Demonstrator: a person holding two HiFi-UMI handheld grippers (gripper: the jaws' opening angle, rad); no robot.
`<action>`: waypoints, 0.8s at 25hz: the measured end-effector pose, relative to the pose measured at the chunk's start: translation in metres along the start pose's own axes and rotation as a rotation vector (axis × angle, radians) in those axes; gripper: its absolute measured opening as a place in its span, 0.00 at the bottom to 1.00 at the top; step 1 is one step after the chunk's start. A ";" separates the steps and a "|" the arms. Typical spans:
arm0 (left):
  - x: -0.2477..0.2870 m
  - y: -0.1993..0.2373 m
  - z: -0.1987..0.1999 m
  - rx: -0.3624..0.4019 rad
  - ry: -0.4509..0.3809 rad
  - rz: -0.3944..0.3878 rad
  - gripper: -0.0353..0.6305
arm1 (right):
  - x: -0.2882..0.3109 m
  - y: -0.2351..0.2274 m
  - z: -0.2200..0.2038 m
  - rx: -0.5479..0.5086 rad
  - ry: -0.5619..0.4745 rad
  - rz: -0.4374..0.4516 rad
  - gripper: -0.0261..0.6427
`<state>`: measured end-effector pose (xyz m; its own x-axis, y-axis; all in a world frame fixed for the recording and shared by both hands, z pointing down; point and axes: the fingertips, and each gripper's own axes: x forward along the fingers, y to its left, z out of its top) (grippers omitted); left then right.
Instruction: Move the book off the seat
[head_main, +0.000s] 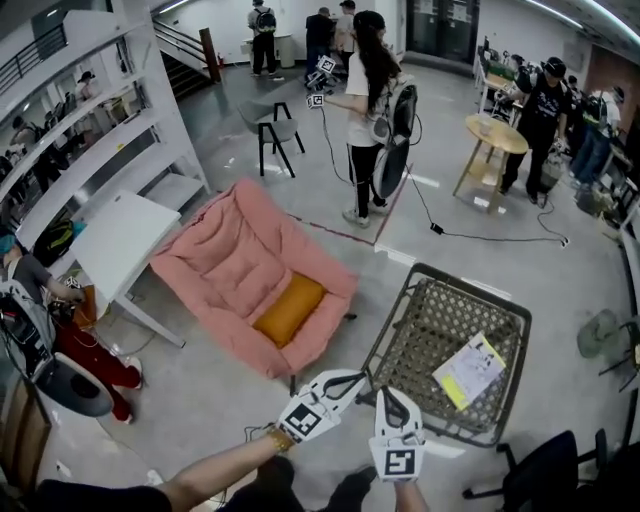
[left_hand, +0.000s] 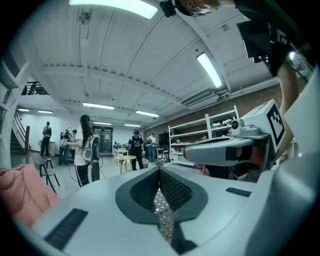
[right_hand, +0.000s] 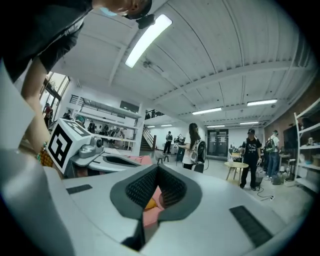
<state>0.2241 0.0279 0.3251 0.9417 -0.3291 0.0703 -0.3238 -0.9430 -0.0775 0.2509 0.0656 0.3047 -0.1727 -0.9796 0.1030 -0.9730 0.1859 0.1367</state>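
- Facing a wicker chair (head_main: 428, 318) with a book (head_main: 470, 370) flat on the right half of its seat.
- Holding the left claw (head_main: 357, 380) and right claw (head_main: 385, 393) side by side at the chair's near-left corner, apart from the book.
- Putting only the near rim and bare weave between claws and book.
- Showing the left claw (left_hand: 159, 172) pinched tip to tip on nothing, with wicker visible through the slit under the tips.
- Showing the right claw (right_hand: 158, 169) closed the same way and empty, with pink and orange behind its slit.
- Setting the book's long axis on a diagonal, from the seat's near-left toward its far-right, white cover up with yellow patches.
- Finding a pink armchair (head_main: 235, 262) just left of the wicker chair, with an orange cushion (head_main: 290, 308) on its seat.
- Finding a white tabletop (head_main: 120, 240) farther left, beside shelving.
- Placing a black chair (head_main: 280, 130), a round tabletop (head_main: 497, 133) and standing people (head_main: 365, 110) well beyond.
- Tracing a cable (head_main: 480, 237) across the floor behind the wicker chair.
- Catching a dark office chair (head_main: 550, 475) at the near right.
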 end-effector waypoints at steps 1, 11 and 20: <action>0.000 0.006 0.004 0.008 -0.005 0.007 0.05 | 0.006 -0.001 0.006 -0.006 -0.015 -0.004 0.06; -0.012 0.031 0.037 0.046 -0.031 0.047 0.05 | 0.022 -0.004 0.056 -0.058 -0.114 -0.010 0.06; -0.026 0.032 0.060 0.055 -0.031 0.042 0.05 | 0.010 -0.004 0.074 -0.059 -0.066 -0.014 0.06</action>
<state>0.1951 0.0096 0.2609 0.9302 -0.3654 0.0346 -0.3579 -0.9240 -0.1347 0.2417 0.0498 0.2323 -0.1708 -0.9847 0.0353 -0.9651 0.1745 0.1953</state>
